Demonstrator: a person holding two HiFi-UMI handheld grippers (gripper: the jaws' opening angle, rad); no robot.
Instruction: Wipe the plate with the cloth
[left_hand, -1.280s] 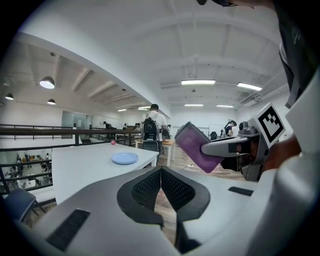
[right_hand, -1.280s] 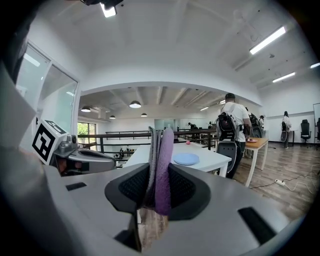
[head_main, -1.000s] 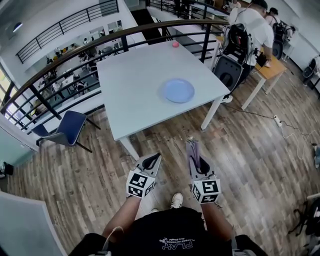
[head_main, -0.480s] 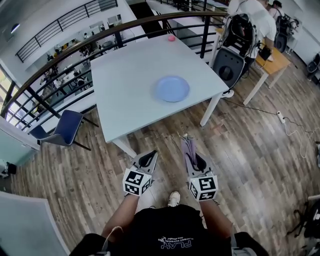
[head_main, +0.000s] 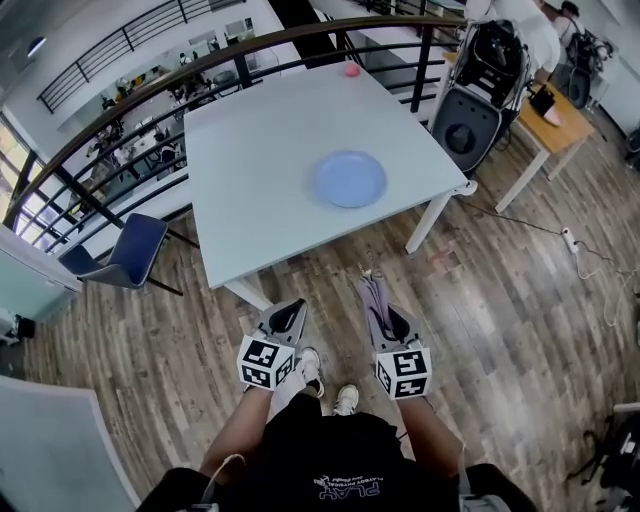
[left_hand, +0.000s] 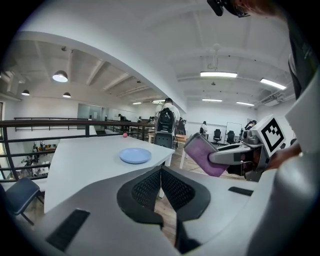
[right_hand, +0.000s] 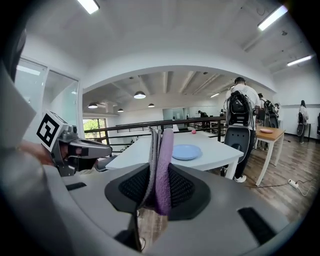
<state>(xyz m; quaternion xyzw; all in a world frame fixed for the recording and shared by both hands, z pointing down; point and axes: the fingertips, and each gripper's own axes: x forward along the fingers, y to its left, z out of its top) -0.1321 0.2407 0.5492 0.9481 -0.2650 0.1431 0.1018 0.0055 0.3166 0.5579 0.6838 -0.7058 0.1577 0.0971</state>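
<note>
Since the cloth (right_hand: 161, 165) is soft, light and limp, I judge that it will droop wherever it is not pinched. A hold across its gathered middle, with a pad of fabric left past the tips, should suit wiping. My right claw (head_main: 376, 300) has it just so, jaws pressed on a doubled purple and grey fold that stands up beyond them. My left claw (left_hand: 161, 186) is closed on nothing, its jaws meeting. The plate (head_main: 350, 179) looks stiff, smooth and fairly light, so I expect it to skate on the counter (head_main: 250, 170) under a sideways rub; pressing down through the cloth, or steadying the rim with the empty claw, seems wise. It lies flat on the counter, toward the counter's right half, well apart from both claws, which hang short of the counter's near edge over the wooden floor (head_main: 500, 300). Only the head view shows that gap and my shoes beneath. The right gripper view alone shows the cloth's layers edge-on between the pads. The left gripper view shows it from the side, as a broad flat flap.
</note>
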